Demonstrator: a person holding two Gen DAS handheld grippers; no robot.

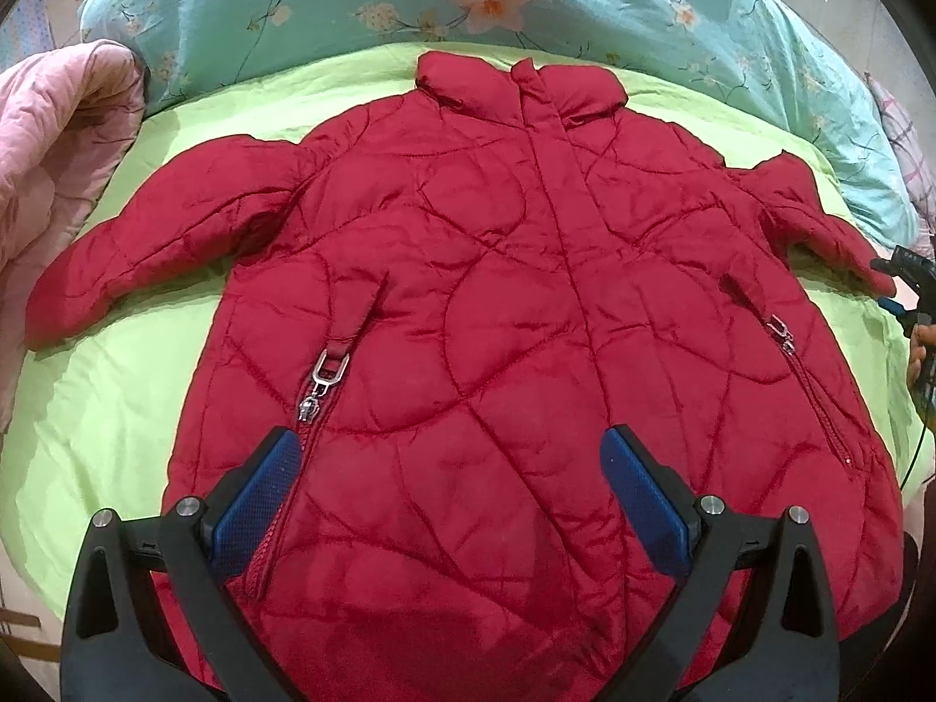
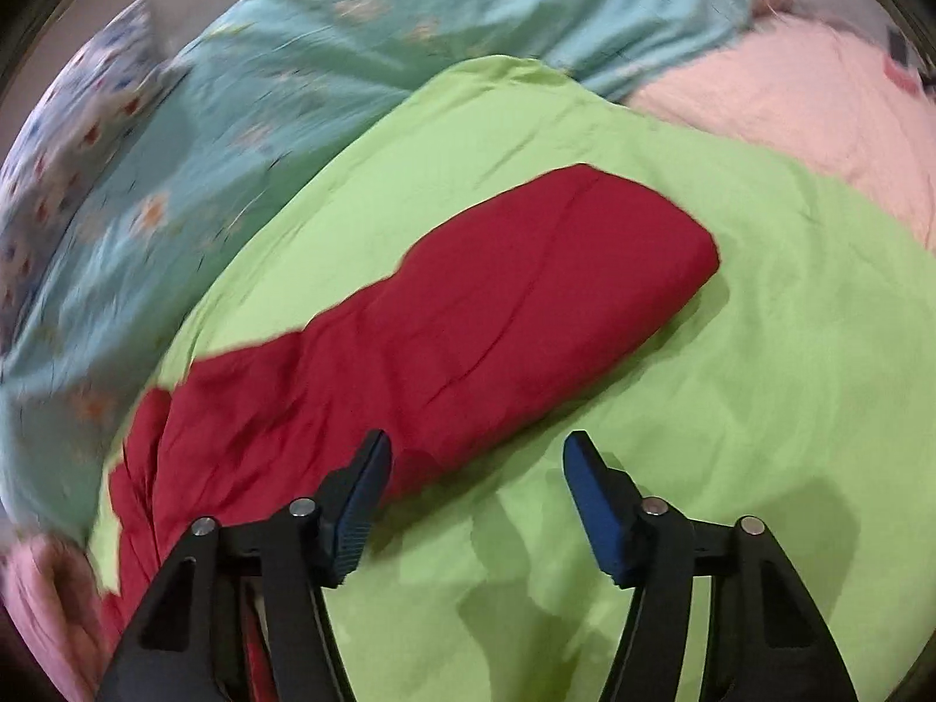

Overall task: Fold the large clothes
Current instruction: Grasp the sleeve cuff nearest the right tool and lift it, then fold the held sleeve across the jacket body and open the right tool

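Observation:
A red quilted jacket (image 1: 497, 304) lies face up and spread flat on a lime green sheet (image 1: 105, 409), collar toward the far side, both sleeves out. My left gripper (image 1: 450, 456) hovers open over the jacket's lower front, nothing between its blue pads. In the right wrist view one red sleeve (image 2: 497, 304) stretches across the green sheet (image 2: 760, 409). My right gripper (image 2: 477, 456) stands open just short of that sleeve's near edge, with its left finger (image 2: 362, 485) over the red fabric and nothing pinched. The right gripper's body also shows at the jacket's right cuff (image 1: 907, 275).
A turquoise floral quilt (image 1: 468, 0) is bunched along the far side of the bed. A pink quilted blanket (image 1: 58, 140) lies at the left. Pink bedding (image 2: 790, 105) borders the sheet at the far right. A patterned pillow (image 2: 76, 128) sits at the far left.

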